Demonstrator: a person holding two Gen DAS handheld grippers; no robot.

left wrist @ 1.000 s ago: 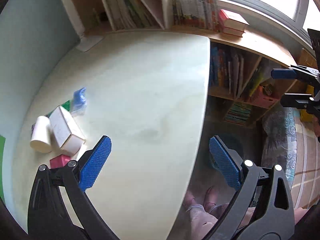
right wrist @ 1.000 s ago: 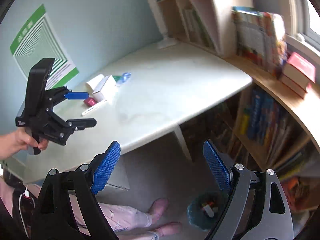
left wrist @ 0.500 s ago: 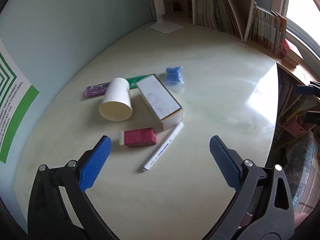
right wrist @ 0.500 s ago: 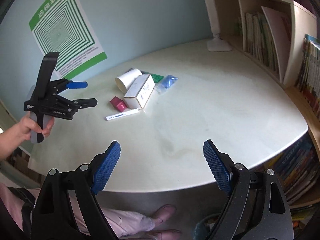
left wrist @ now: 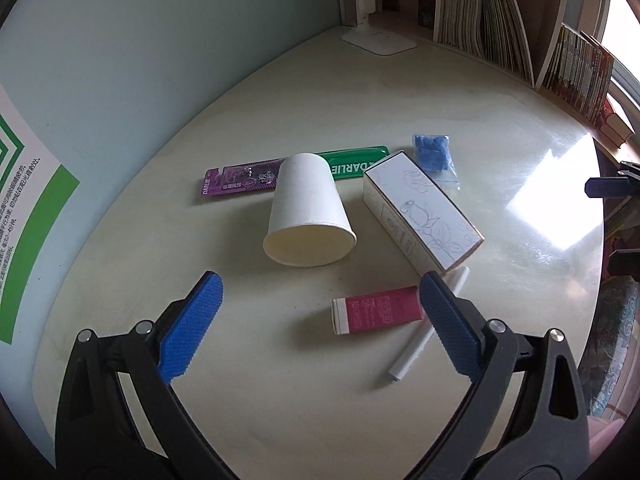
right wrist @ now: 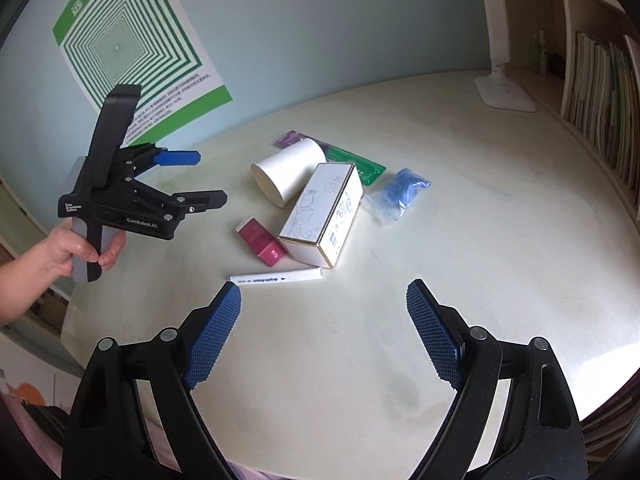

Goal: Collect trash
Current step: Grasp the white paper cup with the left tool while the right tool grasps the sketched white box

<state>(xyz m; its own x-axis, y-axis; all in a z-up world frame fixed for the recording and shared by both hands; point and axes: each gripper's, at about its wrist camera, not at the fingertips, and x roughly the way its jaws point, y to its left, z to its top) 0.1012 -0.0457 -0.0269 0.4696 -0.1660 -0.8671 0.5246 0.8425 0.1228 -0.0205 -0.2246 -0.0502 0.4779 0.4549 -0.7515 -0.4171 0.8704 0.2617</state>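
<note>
A cluster of items lies on the pale round table (left wrist: 320, 392): a white paper cup (left wrist: 308, 211) on its side, a white carton with a rose drawing (left wrist: 420, 209), a pink eraser (left wrist: 378, 314), a white marker (left wrist: 426, 335), a blue bag (left wrist: 434, 152), and a purple packet (left wrist: 240, 181) and a green one (left wrist: 358, 162) behind the cup. My left gripper (left wrist: 318, 320) hovers open just short of the cup and eraser. My right gripper (right wrist: 323, 330) is open above bare table, short of the marker (right wrist: 276, 278). The same cup (right wrist: 289, 169), carton (right wrist: 324, 212) and left gripper (right wrist: 202, 178) show in the right wrist view.
A white lamp base (left wrist: 378, 38) stands at the table's far side before shelves of books (left wrist: 480, 20). A green-striped poster (right wrist: 124, 52) hangs on the blue wall. A hand (right wrist: 72, 246) holds the left gripper's handle. More bookshelves (right wrist: 600, 92) run along the right.
Both grippers swung from the table's edge and the floor toward the cluster of items, which now sits nearer and more central in both views. Both stayed open.
</note>
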